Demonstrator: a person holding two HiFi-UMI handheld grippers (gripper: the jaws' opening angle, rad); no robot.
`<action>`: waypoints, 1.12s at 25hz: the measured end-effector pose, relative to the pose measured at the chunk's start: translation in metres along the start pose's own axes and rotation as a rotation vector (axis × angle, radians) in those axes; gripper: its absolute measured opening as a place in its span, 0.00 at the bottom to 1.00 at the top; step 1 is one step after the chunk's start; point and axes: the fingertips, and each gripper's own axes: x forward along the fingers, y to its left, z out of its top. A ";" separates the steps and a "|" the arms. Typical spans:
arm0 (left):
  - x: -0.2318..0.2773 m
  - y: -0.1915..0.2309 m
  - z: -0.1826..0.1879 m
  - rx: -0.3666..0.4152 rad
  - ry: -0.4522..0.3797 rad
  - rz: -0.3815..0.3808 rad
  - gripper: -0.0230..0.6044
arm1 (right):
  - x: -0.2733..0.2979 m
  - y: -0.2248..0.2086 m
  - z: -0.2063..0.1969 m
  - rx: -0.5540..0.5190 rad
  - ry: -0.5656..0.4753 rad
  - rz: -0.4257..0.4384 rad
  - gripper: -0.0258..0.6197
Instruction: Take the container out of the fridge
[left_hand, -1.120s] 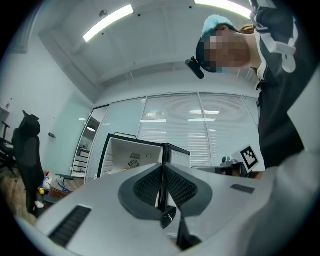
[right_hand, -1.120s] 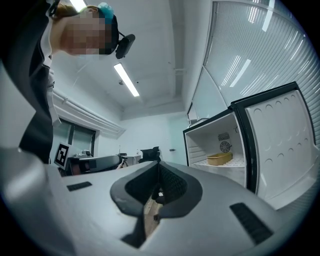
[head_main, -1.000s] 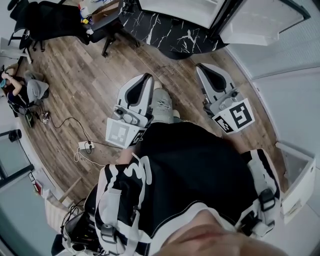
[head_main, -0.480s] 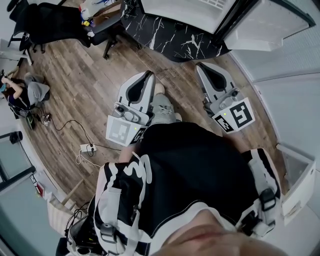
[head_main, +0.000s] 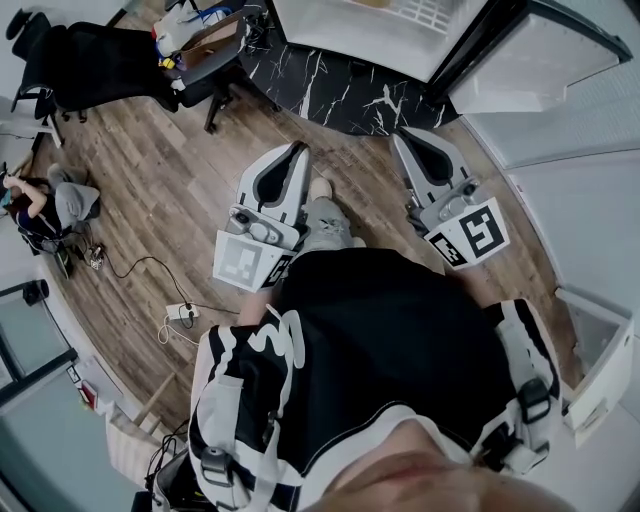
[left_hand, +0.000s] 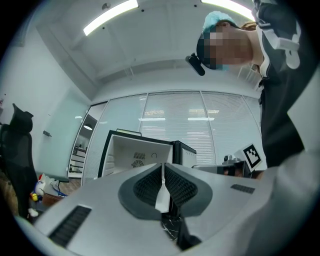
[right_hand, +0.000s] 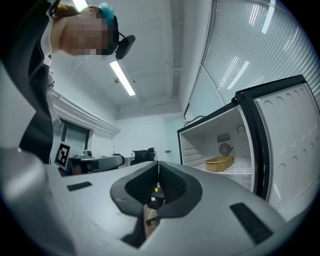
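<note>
The white fridge stands open at the top of the head view, its door swung to the right. In the right gripper view a tan container sits on the fridge's white shelf, with the door to its right. My left gripper and right gripper are held side by side over the wood floor, both pointing at the fridge and well short of it. Both are shut and empty: the left gripper and the right gripper show pads pressed together. The fridge is small ahead in the left gripper view.
A black marbled mat lies in front of the fridge. A black office chair and a cluttered desk stand at the upper left. A power strip with cables lies on the floor at left, near a seated person.
Both grippers have moved forward toward the fridge with the person's step; the mat and fridge opening have come further into the head view. Both grippers stay shut.
</note>
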 end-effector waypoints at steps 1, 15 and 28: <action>0.003 0.003 -0.001 -0.002 0.000 -0.003 0.07 | 0.003 -0.002 0.000 -0.003 0.001 -0.004 0.06; 0.045 0.038 -0.009 -0.016 0.007 -0.046 0.07 | 0.037 -0.038 -0.001 -0.011 0.002 -0.055 0.06; 0.096 0.070 -0.012 -0.034 -0.002 -0.103 0.07 | 0.067 -0.076 0.002 -0.019 0.009 -0.107 0.06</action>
